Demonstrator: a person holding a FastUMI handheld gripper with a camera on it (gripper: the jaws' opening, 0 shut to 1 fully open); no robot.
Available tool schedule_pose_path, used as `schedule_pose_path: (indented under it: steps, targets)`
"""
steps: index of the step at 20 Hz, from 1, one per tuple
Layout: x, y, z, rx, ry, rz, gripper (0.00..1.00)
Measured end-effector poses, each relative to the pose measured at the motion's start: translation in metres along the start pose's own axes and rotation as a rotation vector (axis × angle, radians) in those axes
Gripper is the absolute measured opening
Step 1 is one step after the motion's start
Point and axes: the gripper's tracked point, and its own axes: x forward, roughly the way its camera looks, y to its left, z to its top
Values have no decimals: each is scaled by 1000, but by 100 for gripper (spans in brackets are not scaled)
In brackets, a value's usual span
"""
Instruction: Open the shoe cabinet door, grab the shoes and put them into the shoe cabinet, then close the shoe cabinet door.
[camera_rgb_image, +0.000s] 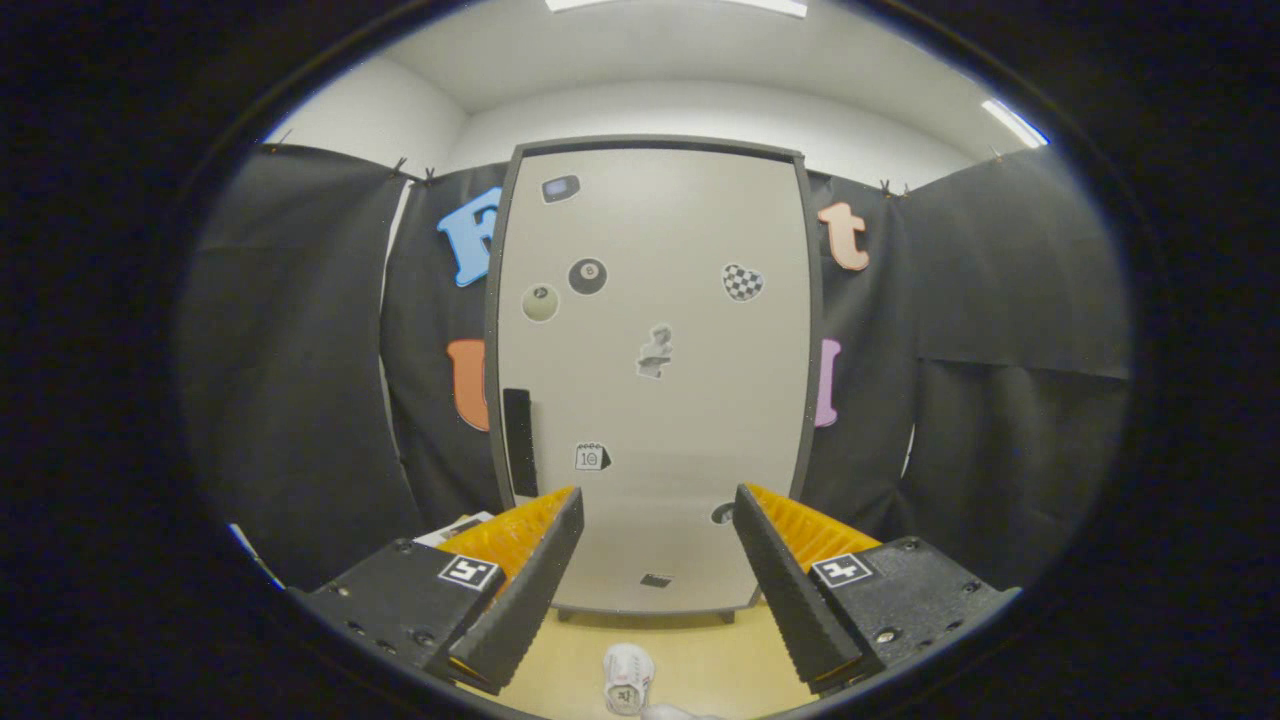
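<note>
While the cabinet door (655, 380) is seen closed at twelve o'clock, its dark handle (518, 442) at ten, the gripper (658, 545) is held facing it with fingers spread and empty, presumably for opening. A white shoe (628, 678) lies at six. Stickers carry no clearly readable writing

booth wall (300, 350): black cloth | floor (700, 665): tan | ceiling lights (1012, 122): on
</note>
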Motion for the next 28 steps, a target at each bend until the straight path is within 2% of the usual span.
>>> schedule_pose_path:
  steps: [10,19,22,23,26,28]
  targets:
    - [112,99,-19,14,26,107,99]
    - [187,131,-33,45,77,72,97]
    - [194,135,-39,41,101,62,83]
    - [195,131,-39,35,95,33,76]
    - [196,136,-40,51,86,33,50]
    - [194,133,-42,58,86,18,44]
